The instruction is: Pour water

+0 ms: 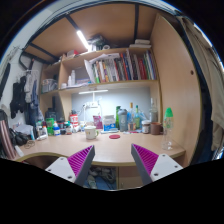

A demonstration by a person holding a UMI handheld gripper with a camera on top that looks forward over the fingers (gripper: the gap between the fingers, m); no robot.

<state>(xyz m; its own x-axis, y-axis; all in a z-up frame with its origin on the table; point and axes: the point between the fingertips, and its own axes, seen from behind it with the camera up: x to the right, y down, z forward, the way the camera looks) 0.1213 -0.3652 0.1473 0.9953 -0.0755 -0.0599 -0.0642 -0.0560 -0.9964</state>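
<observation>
My gripper [113,163] is open, its two purple-padded fingers spread wide with nothing between them. It hovers before the front edge of a curved wooden desk [110,150]. Far beyond the fingers, a white cup [91,132] stands near the desk's middle. Several bottles line the back of the desk, among them a blue-green one [123,120] and a clear one with a green cap [168,123] at the right. A small red lid or coaster [114,136] lies to the right of the cup.
Shelves with books [120,68] hang above the desk. Bottles and jars [52,126] crowd the desk's left side. A wooden side panel [180,90] closes the right. Below the desk is an opening with stored items [105,176].
</observation>
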